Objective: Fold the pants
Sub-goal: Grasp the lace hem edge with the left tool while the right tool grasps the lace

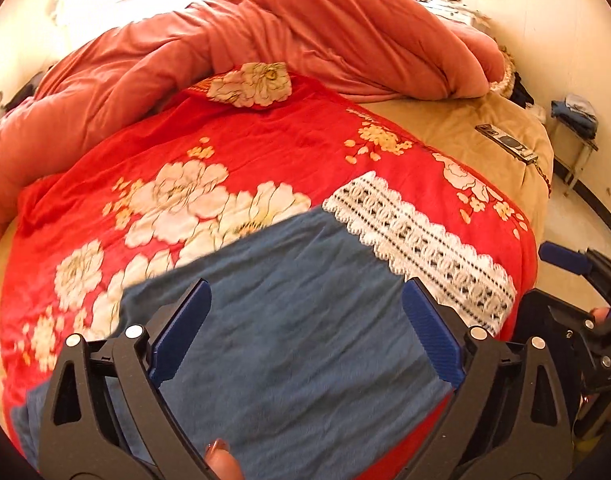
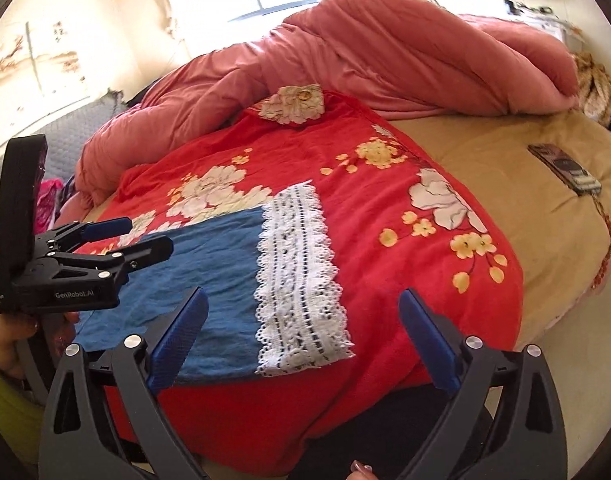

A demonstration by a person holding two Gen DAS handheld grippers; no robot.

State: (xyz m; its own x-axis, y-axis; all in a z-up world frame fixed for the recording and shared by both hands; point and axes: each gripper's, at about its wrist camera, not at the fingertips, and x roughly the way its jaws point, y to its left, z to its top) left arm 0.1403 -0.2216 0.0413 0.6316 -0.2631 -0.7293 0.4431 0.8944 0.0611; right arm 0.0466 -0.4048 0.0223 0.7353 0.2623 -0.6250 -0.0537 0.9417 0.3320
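Note:
The blue pants (image 1: 305, 320) with a white lace hem (image 1: 425, 248) lie flat on a red floral blanket (image 1: 265, 148) on the bed. My left gripper (image 1: 305, 332) is open and empty, hovering just above the blue cloth. In the right wrist view the pants (image 2: 209, 264) and lace hem (image 2: 301, 280) lie left of centre. My right gripper (image 2: 301, 340) is open and empty, above the lace end near the bed's front edge. The left gripper (image 2: 145, 236) shows there at the left, over the pants.
A bunched pink duvet (image 1: 325, 32) fills the back of the bed. A remote control (image 1: 505, 142) lies on the tan sheet (image 1: 457, 128) at the right. A small stand with folded cloth (image 1: 577, 116) is by the right wall.

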